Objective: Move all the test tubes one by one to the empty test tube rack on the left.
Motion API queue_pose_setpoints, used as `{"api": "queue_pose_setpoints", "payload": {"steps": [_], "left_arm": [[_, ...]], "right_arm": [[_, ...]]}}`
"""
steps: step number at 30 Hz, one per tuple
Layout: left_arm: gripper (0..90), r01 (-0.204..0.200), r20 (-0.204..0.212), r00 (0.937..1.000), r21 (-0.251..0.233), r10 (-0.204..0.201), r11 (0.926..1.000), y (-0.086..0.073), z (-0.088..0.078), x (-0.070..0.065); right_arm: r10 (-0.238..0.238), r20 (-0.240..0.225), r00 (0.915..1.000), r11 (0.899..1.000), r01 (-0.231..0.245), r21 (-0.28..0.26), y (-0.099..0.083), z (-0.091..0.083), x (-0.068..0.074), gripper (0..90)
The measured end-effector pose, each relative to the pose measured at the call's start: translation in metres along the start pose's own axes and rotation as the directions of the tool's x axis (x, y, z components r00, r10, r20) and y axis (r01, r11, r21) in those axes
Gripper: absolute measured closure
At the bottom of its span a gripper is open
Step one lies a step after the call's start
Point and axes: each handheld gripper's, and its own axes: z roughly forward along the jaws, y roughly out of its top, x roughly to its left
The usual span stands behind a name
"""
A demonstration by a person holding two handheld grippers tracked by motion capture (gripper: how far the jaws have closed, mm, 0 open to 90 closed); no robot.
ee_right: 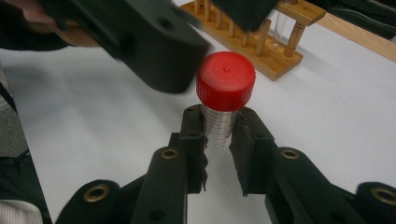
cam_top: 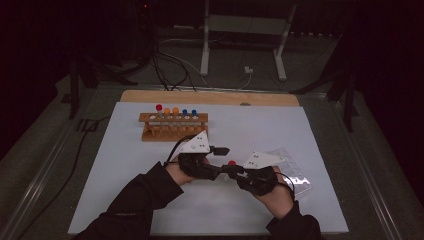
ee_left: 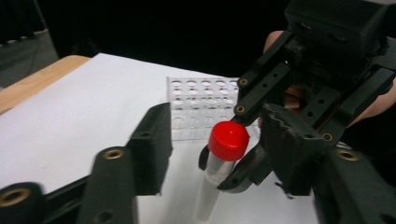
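One tube (ee_right: 219,135), cap up, is pinched in your right claw (ee_right: 219,154), dead centre between your half-spread left claw (ee_left: 212,140).

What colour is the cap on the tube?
Red; the cap shows best in the right gripper view.

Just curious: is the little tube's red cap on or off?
On. The red cap sits atop the tube, which the right gripper clamps below it.

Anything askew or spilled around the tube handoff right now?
Nothing stands out. The red-capped tube sits upright, cap on, clamped in the right claw; the left claw brackets its cap. No spill on the white table.
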Motion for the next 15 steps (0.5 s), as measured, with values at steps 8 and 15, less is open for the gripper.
{"api": "queue_pose_setpoints", "payload": {"steps": [8,15], "left_arm": [[63.6,-0.023,0.023,0.9995,0.035,0.022,0.9991,-0.0014,0.008,-0.0012],[71.2,-0.032,0.033,0.999,0.035,0.031,0.9989,0.0002,0.0079,-0.0007]], "right_arm": [[0.001,-0.001,1.0,1.0,-0.001,-0.005,0.0007,-0.001,-0.0006,75.2],[0.012,0.0,0.9999,1.0,-0.012,-0.011,0.0005,-0.0019,-0.0017,75.1]]}}
